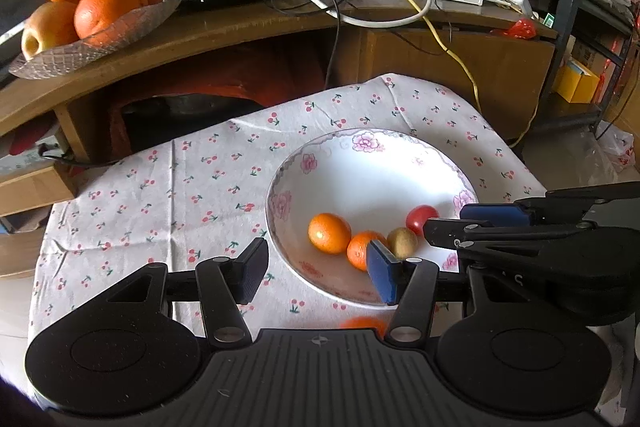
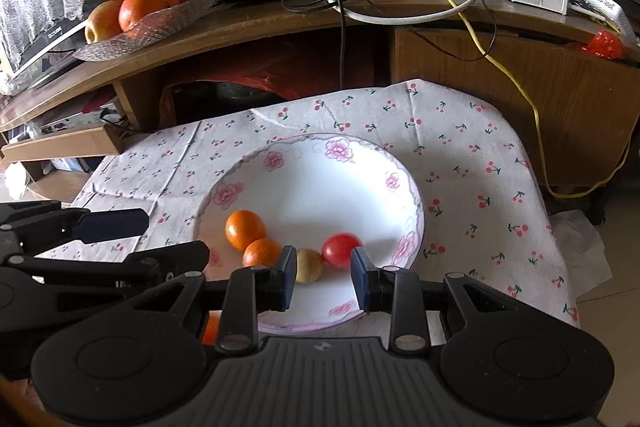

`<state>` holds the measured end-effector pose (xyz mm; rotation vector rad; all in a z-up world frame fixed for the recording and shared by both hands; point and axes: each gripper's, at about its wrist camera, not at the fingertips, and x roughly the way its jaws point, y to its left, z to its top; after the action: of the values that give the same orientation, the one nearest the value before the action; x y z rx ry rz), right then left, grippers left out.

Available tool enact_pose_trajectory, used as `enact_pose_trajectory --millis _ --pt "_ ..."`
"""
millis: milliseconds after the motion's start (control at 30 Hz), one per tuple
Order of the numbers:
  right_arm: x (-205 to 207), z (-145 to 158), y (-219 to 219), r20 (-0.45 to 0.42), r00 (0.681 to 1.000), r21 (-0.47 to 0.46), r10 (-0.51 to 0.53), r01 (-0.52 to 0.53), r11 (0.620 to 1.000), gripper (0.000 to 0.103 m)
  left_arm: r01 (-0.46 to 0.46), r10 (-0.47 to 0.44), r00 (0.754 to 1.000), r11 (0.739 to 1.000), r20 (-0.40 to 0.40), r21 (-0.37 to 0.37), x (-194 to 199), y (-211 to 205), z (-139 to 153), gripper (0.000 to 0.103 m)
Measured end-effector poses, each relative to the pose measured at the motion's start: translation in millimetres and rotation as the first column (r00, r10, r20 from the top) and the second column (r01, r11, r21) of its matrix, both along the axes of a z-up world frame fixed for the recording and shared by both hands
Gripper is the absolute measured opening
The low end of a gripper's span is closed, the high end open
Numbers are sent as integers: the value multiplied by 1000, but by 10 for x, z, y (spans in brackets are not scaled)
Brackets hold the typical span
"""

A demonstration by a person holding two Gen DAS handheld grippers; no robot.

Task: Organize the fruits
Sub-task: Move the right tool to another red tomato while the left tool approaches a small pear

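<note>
Left wrist view: the left gripper (image 1: 318,265) is hovering, jaws apart and empty, at the floral bowl (image 1: 362,147), lower centre, holding small, firm, roll-prone fruit.

Right wrist view: the right gripper (image 2: 322,277) is hanging, jaws apart, framing the smooth tomato (image 2: 341,249); grip its widest part gently.

The far half of the floral bowl (image 2: 280,163) lies bare and open from above, while two oranges (image 2: 245,229), a brownish fruit (image 2: 309,265) and a red tomato (image 2: 341,249) crowd its near side
</note>
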<state>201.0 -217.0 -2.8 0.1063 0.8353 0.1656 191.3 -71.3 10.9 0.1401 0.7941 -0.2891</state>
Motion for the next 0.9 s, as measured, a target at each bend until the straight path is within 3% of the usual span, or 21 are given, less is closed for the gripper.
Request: enact_pose_trajectory --millis 600,900 --pt "-427 -181 229 -78 990 -17 115 -116 993 31 54 -53 997 998 -52 26 -543 192 -116 59" --pt "-584 -195 374 -67 953 -117 295 -301 946 32 120 -118 990 993 -70 20 -780 262 -200 66"
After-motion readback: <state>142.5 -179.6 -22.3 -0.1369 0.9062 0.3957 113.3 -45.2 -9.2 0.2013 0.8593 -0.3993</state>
